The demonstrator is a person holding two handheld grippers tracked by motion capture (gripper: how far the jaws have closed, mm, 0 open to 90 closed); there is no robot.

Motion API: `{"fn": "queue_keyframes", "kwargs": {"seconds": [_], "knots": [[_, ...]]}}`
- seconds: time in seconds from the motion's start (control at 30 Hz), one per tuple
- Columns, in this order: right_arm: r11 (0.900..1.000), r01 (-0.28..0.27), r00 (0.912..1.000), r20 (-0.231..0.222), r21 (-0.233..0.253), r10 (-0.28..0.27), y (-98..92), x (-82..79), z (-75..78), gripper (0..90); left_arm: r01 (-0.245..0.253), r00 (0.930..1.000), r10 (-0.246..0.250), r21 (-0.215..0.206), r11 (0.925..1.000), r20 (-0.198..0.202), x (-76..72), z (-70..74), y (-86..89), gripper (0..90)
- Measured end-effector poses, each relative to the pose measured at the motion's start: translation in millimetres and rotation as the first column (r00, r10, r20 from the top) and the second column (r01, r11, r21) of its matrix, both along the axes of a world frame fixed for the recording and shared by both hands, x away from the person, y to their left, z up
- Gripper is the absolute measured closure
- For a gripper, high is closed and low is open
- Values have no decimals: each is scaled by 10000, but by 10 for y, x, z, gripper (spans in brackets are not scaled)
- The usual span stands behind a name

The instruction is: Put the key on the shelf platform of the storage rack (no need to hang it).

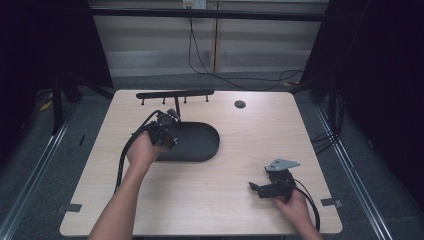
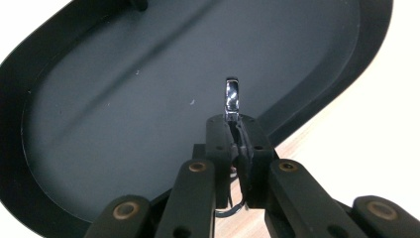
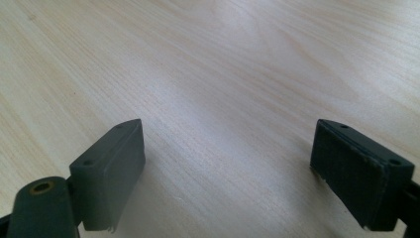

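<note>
A black oval tray point(image 1: 200, 145) lies left of the table's middle, and a thin post point(image 1: 176, 106) at its back carries a black bar with pegs point(image 1: 175, 93). My left gripper point(image 1: 170, 140) hangs over the tray's left part, shut on a small shiny metal piece point(image 2: 232, 96) that sticks out past its tips point(image 2: 237, 131). A thin metal loop point(image 2: 233, 210) shows below the jaws. In the left gripper view the tray's flat floor point(image 2: 124, 99) lies just beyond the piece. My right gripper point(image 1: 255, 189) rests near the front right, open point(image 3: 228, 173) over bare wood.
A round dark grommet point(image 1: 240, 104) sits in the light wooden table point(image 1: 250, 150) near its back edge. Tape marks point(image 1: 331, 202) lie at the front corners. Cables point(image 1: 225, 75) run over the floor behind the table. Dark frames stand at both sides.
</note>
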State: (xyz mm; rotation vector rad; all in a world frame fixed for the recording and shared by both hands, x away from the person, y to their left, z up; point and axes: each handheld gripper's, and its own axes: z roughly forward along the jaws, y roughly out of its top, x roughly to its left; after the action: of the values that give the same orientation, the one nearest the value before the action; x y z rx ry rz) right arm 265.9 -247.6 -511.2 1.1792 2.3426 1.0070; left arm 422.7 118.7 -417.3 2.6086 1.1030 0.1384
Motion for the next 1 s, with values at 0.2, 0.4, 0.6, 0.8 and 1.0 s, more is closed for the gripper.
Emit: {"fn": "queue_keyframes", "kwargs": {"seconds": [0.2, 0.4, 0.6, 0.8, 1.0], "knots": [[10000, -1, 10000, 1, -1, 1, 0, 0, 0, 129, -102, 9999, 102, -4, 9999, 63, 23, -70, -27, 853], [10000, -1, 10000, 1, -1, 1, 0, 0, 0, 129, -128, 9998, 129, -44, 9999, 175, 51, -131, -32, 852], [10000, 0, 10000, -1, 1, 0, 0, 0, 0, 129, -188, 9998, 188, 25, 9998, 64, 75, -187, -31, 852], [10000, -2, 10000, 2, 1, 2, 0, 0, 0, 129, -326, 9994, 326, -4, 9995, 133, 89, -257, -34, 851], [10000, 0, 10000, 2, 1, 0, 0, 0, 0, 129, -336, 9994, 336, 60, 9994, 98, 106, -309, -42, 849]]}}
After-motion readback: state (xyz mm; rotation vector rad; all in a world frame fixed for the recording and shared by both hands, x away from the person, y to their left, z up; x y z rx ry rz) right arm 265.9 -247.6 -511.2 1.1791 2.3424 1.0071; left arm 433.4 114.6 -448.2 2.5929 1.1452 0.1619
